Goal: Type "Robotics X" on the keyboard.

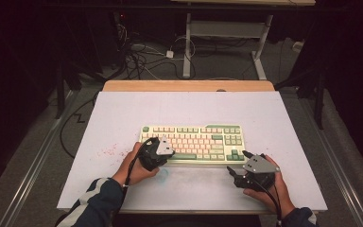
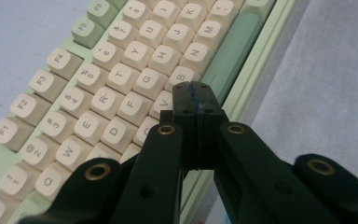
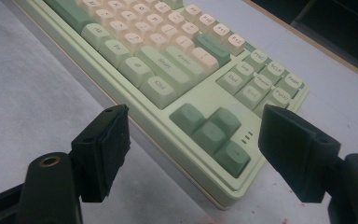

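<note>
Closed left hand-held gripper [image 2: 196,88] hovers over the cream-and-green plastic keyboard [image 1: 192,143]; right hand-held gripper [image 3: 193,154] gapes wide by its stiff, likely slippery corner — grab the edges

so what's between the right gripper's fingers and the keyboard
Nothing: the high view shows bare white table between the right gripper and the keyboard.

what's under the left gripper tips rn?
The shut left gripper hangs over the keyboard, around the V and B keys by the green space bar. The tips hide part of V; contact can't be told.
</note>
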`<state>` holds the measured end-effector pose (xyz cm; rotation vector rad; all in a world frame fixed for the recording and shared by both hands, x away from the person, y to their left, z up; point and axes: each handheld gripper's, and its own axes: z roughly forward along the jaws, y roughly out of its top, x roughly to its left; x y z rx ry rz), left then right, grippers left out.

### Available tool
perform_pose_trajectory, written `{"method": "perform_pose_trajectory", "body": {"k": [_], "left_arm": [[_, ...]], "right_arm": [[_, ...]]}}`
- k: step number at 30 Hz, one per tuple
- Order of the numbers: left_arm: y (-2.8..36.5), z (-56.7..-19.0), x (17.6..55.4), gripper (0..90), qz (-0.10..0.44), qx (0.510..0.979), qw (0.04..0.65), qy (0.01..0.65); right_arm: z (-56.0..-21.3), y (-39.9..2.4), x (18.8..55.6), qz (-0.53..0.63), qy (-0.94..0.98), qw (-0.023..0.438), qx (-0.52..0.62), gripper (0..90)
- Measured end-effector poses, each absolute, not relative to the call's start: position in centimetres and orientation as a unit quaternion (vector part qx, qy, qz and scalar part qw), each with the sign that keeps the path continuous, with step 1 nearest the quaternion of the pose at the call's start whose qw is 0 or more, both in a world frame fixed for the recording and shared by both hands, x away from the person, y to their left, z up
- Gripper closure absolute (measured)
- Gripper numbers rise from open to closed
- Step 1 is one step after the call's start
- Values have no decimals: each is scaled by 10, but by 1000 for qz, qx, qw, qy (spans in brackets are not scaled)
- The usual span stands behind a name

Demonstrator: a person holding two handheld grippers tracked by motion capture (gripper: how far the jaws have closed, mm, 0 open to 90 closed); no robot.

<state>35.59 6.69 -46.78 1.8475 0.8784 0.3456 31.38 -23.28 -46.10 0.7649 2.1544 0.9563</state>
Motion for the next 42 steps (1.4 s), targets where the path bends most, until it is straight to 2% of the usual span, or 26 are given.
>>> {"method": "perform_pose_trajectory", "body": {"k": [16, 21, 34, 40, 42], "left_arm": [[63, -471, 356, 868, 165, 766, 509, 355], [66, -465, 355, 822, 174, 757, 523, 351], [72, -457, 353, 461, 210, 733, 547, 346], [72, -457, 353, 266, 224, 725, 553, 346], [73, -456, 353, 229, 224, 719, 557, 349]], "right_arm": [[-461, -232, 313, 363, 824, 323, 290, 262], [-461, -233, 314, 364, 823, 324, 291, 262], [-461, -234, 314, 364, 823, 324, 291, 262], [-461, -235, 314, 364, 823, 323, 292, 263], [-461, -235, 314, 364, 823, 323, 292, 263]]}}
